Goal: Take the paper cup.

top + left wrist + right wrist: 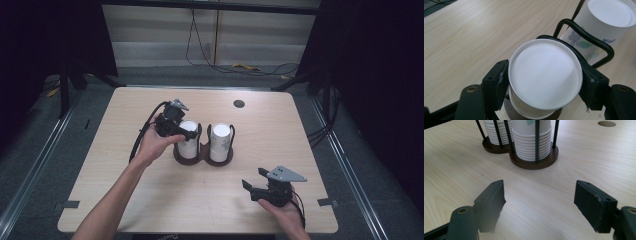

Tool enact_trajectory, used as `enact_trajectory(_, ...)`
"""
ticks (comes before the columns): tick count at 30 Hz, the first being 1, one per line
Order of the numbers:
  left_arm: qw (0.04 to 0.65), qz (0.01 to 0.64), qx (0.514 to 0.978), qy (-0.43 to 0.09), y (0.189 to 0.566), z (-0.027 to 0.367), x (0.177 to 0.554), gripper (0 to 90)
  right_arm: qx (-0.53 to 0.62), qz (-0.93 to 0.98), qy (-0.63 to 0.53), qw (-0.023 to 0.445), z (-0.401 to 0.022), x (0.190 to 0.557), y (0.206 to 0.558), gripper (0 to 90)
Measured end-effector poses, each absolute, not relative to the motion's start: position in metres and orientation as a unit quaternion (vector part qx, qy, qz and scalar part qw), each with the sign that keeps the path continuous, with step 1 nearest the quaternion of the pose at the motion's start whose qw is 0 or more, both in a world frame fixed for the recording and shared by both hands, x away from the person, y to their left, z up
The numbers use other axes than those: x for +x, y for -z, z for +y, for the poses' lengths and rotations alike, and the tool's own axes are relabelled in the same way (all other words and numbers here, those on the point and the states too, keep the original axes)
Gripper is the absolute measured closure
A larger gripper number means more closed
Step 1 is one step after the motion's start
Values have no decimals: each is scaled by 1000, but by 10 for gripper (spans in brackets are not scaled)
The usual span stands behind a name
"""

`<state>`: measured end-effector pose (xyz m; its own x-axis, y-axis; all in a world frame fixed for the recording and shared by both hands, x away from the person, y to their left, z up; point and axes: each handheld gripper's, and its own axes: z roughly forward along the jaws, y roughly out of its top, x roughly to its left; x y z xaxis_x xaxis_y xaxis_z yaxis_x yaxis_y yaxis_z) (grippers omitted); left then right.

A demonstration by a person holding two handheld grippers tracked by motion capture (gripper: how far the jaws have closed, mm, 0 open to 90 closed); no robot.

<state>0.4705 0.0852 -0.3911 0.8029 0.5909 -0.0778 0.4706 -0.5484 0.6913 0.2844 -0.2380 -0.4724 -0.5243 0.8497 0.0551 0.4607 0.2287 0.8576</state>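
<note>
Upside-down white paper cup (545,76), top of the left stack, sits in the left well of a dark double cup holder (203,156) near the middle of the surface (150,200). Left gripper (181,131) is at this cup, one black jaw on each side of its upturned base. In the left gripper view both pads sit right against the cup wall and look to be grasping it, though actual pressure is hard to confirm from this angle. Black wire loop of the holder arcs just behind the cup.

Second stack of cups (220,141) stands in the right well, just beside the first, also upside down; floral print on the side, visible in the left gripper view (599,30). Stacked rims show as ridges in the right gripper view (532,145), held in by thin black rods on a round brown base.

Right gripper (255,189) is well apart from the holder, near the front right part of the surface, in the person's right hand (286,212). Its jaws are released, spread wide with bare wood between them, pointed toward the holder.

Small round hole (239,104) in the surface behind the holder.
</note>
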Motion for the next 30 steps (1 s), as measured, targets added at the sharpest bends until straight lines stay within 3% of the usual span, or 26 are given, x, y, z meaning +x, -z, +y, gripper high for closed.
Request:
enact_trajectory(22,395,303,863,-87,380,93,468,338,438,751,-444,218,-238,285,473,245)
enact_trajectory(30,431,311,843,-83,374,101,466,341,439,750,-445,218,-238,285,473,245)
